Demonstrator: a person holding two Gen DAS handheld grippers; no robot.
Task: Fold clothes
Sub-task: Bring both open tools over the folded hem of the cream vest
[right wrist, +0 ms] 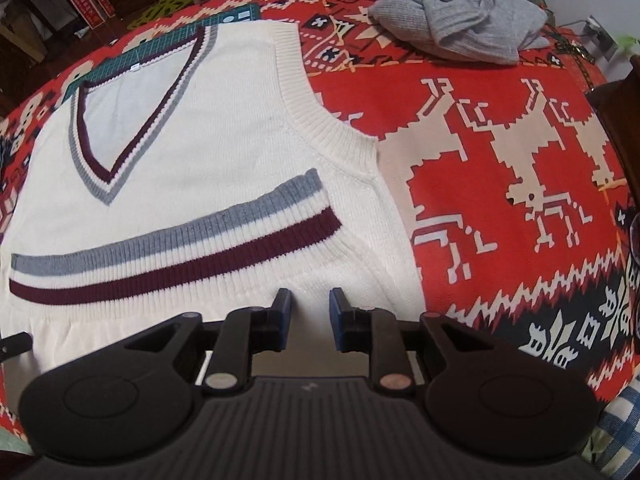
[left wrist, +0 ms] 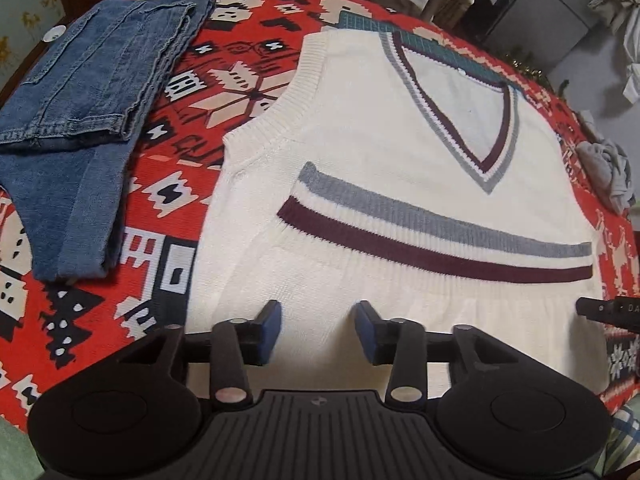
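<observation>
Currently the white knit vest [left wrist: 380, 152] lies flat and face up on the patterned red cloth [right wrist: 500, 92] that covers the worktop, hem toward us, V-neck toward the far edge. Its long axis runs from near edge to far edge, straight out from both sets of jaws.

Left gripper [left wrist: 318, 330]: jaws wide apart, holding nothing, over the hem left of the vest's centre. Right gripper [right wrist: 310, 318]: jaws parted with a narrower gap, also empty, over the hem toward the vest's right side seam. We can't tell from these views whether either one touches the knit. Each gripper is nearest its own hem corner, so a two-handed pinch at the hem looks like the natural next move, then carry the hem toward the shoulders along that long axis.

Near the worktop's left edge sits the folded denim garment [left wrist: 96, 92], well apart from the vest. Toward the far right corner lies a crumpled grey garment [right wrist: 460, 16], not folded, also apart from the vest. A teal cutting mat [right wrist: 168, 46] pokes out from under the collar at the far side.

No containers in view.

Risk, as we judge it: the knit is soft and stretchy, so an uneven pinch may skew the fold.
</observation>
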